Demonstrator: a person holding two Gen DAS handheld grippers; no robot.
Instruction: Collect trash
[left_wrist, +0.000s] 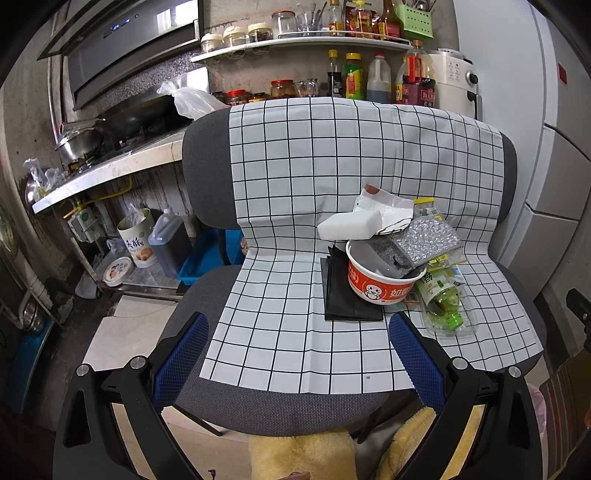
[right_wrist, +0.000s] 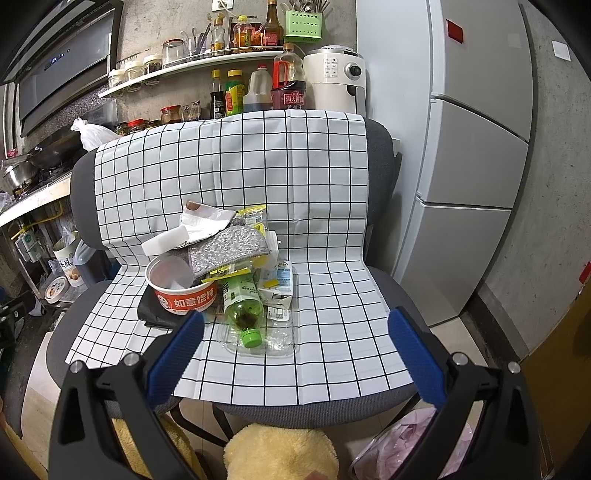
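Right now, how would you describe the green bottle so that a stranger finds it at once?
Look at the grey chair covered by a checked cloth. In the trash pile on its seat, the bottle lies on its side beside the orange paper bowl. Only it has a bright green cap.

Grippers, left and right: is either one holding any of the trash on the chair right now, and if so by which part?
Nothing is held. The left gripper and the right gripper are both open, short of the trash pile.
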